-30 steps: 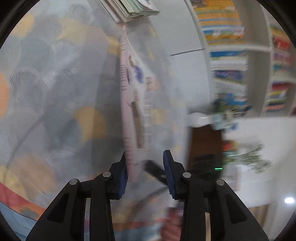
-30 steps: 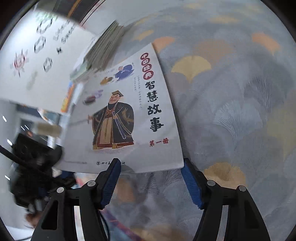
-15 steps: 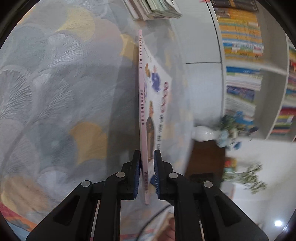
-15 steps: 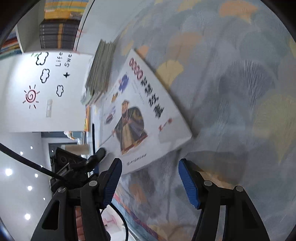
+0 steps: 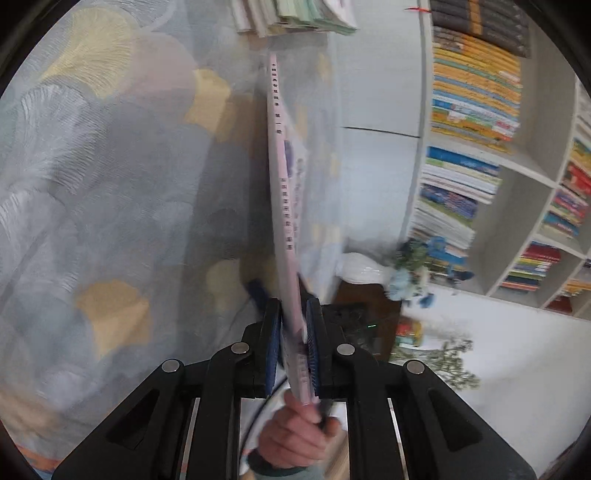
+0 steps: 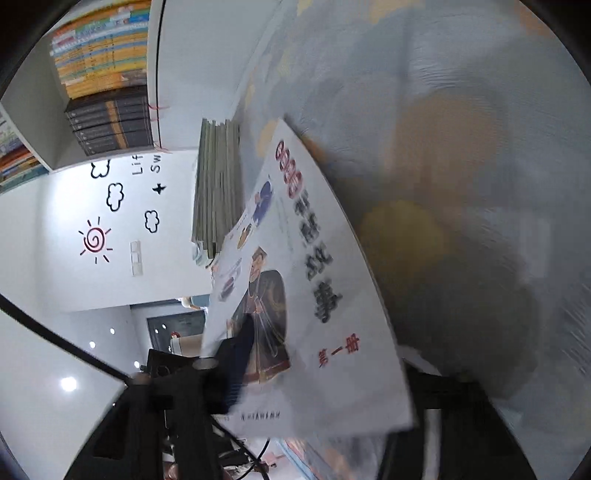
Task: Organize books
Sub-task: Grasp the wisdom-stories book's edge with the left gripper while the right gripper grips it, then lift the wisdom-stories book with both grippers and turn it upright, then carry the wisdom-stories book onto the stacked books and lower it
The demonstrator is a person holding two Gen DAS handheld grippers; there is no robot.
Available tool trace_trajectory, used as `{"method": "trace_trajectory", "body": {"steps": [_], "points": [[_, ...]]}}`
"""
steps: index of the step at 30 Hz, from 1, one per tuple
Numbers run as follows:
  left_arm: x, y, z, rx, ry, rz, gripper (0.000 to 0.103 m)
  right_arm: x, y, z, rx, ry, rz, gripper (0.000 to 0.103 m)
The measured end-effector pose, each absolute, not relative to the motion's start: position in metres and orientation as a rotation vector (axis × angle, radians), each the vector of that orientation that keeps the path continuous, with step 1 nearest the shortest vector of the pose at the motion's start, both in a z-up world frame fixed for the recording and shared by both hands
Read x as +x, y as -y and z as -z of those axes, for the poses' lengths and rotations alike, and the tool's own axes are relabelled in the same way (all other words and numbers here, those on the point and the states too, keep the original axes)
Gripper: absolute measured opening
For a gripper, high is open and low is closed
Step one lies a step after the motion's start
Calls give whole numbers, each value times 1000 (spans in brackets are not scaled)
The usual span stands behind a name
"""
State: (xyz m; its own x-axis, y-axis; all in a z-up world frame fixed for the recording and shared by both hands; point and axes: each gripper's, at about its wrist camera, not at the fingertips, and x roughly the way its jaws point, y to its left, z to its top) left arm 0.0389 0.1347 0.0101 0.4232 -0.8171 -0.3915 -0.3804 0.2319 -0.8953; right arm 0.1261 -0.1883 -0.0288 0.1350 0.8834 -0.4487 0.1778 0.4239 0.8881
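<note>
Book (image 5: 286, 206) edge is clamped in my left gripper (image 5: 293, 343), lifted off the tablecloth (image 5: 110, 192) for stacking on the far pile (image 5: 295, 18); right gripper state unclear.

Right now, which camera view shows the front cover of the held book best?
The right wrist view: the book faces the camera, with its figure drawing and title visible, though blurred. The left wrist view shows the book edge-on, only its pink spine, clamped in the left gripper.
</note>
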Motion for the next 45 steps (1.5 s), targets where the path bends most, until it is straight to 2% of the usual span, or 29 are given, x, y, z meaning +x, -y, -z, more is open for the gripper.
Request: {"method": "trace_trajectory", "body": {"steps": [3,13,24,31,39,45], "points": [[44,-130,-12,-1207,-1233,362,10,124,181,20,952,-1364,-651,33],[47,-87,-50,-640,-1264,385,12,81,157,-32,478,-1272,-516,33],[41,-103,-107,-497,-1157,518,19,25,107,-112,150,-1053,-392,33],[43,-116,-148,-469,-1071,637,20,6,97,-152,197,-974,-308,34],[81,-180,-196,-453,-942,664,20,35,34,-209,189,-822,-311,35],[126,-233,-187,-385,-970,633,21,81,-42,-201,222,-831,-249,37]]}}
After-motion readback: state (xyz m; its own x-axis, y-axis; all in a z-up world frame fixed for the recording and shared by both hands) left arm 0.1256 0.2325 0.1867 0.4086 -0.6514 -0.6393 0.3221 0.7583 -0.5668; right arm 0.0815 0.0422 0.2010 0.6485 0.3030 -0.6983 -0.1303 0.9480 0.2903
